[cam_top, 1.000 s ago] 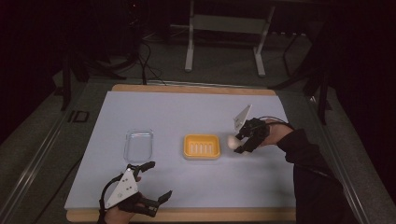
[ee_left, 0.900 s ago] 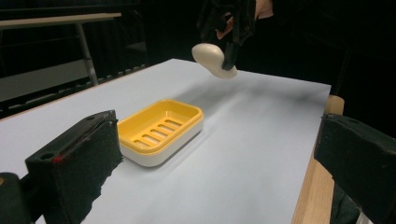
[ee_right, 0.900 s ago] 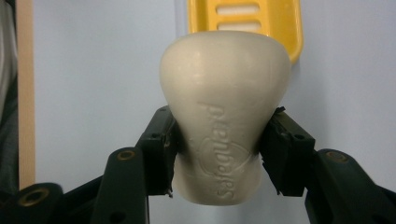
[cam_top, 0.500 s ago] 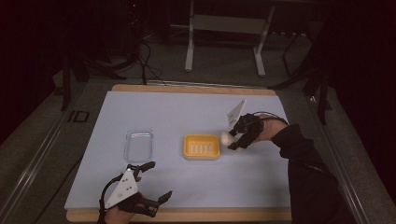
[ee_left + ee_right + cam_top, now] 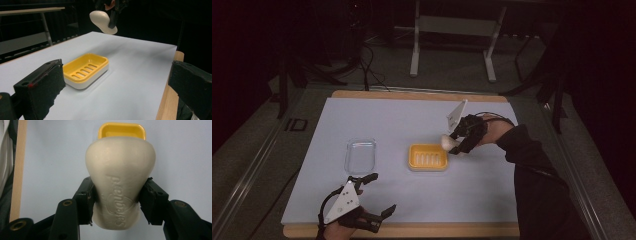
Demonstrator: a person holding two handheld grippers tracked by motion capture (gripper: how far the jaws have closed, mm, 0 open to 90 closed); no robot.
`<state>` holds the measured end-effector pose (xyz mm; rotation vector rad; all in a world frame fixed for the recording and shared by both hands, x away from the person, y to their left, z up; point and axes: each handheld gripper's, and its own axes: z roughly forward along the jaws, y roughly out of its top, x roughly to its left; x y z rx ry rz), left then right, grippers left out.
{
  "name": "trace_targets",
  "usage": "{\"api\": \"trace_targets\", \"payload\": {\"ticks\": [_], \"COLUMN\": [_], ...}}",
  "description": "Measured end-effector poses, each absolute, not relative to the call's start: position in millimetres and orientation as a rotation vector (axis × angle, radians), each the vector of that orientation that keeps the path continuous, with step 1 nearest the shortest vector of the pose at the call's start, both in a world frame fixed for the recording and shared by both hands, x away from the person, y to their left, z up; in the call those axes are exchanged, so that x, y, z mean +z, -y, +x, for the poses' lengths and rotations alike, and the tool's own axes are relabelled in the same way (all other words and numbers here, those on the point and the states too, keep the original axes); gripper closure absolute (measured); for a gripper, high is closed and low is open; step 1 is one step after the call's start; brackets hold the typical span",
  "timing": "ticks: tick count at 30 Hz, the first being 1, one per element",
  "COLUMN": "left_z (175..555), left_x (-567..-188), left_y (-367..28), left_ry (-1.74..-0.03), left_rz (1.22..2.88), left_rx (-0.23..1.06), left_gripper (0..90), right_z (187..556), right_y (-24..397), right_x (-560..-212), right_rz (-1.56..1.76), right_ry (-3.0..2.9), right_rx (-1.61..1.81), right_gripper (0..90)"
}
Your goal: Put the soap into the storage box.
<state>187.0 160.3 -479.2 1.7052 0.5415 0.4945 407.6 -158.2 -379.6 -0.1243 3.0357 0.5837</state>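
A cream bar of soap with embossed lettering is clamped between both pads of my right gripper. It hangs in the air just right of the yellow soap dish, and the same soap shows high above the dish in the left gripper view. The slotted dish is empty and sits mid-table. My left gripper rests near the table's front left edge, jaws wide apart with nothing between them.
A clear plastic lid or tray lies left of the yellow dish. The pale blue mat covers a wooden table whose edge runs along the front. Metal stand legs rise beyond the far edge.
My right gripper has lifted the soap and drifted away from the dish toward the far side. The left gripper has stayed where it was.
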Motion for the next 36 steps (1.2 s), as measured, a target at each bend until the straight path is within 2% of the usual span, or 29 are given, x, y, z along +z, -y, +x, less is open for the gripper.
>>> {"api": "trace_targets", "payload": {"ticks": [15, 36], "left_z": [186, 187], "left_x": [-479, -479], "left_y": [-161, -161], "left_ry": [-0.540, -0.531], "left_rz": [1.702, 1.705], "left_rx": [0.494, 0.489], "left_gripper": [0.8, 0.7], "right_z": [410, 422], "right_y": [130, 104], "right_x": [-383, -412], "right_rz": [-0.194, -0.236], "right_ry": [-3.050, -3.066], "right_rx": [0.581, 0.604], "right_gripper": [49.6, 49.6]}}
